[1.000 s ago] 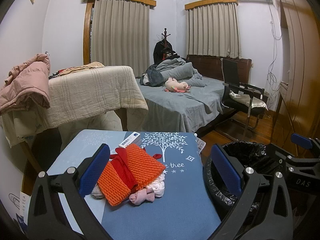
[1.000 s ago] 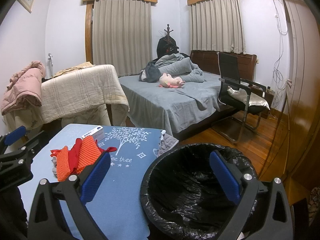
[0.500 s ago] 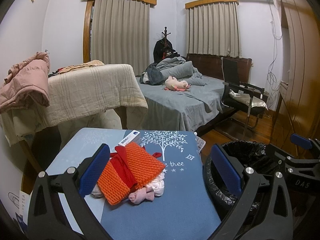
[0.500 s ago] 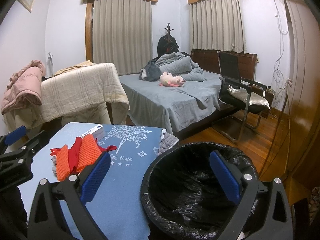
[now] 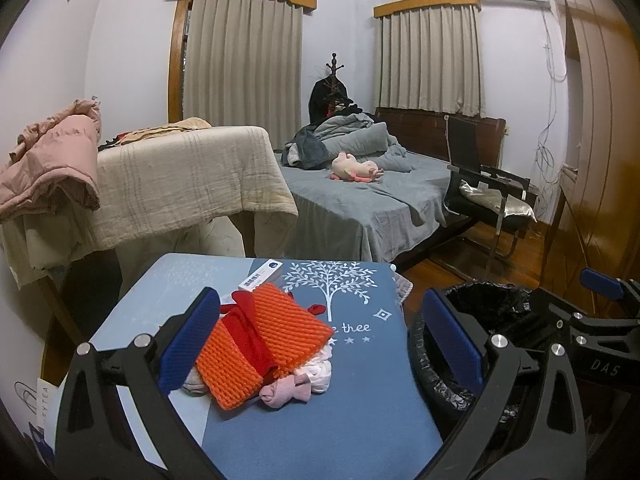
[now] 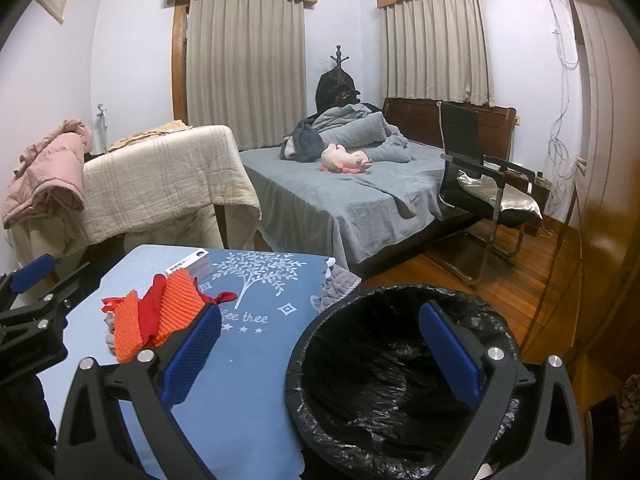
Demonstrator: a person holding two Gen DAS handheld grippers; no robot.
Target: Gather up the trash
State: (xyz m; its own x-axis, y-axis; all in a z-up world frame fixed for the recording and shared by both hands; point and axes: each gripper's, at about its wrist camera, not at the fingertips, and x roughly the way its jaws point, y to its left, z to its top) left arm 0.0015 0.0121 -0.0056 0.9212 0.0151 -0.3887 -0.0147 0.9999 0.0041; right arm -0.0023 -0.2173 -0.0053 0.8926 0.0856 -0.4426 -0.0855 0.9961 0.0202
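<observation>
Left gripper, jaws spread wide and holding nothing, hovers above a table covered in blue cloth printed with a white tree. Between and just ahead of its blue pads lies the trash pile: an orange knitted piece banded with red, resting on crumpled pink and white scraps. A small white box lies just behind the pile, near the table's far edge. Right gripper, jaws likewise fully apart and empty, is held over the open mouth of a bin lined with a black bag; the bin stands just beside the table's right edge, and its right pad sits above the liner's interior. In the right wrist view the orange piece appears left of the bin, on the table. Background: a grey bed with a pink plush toy, a black chair, and a beige blanket draped over furniture
</observation>
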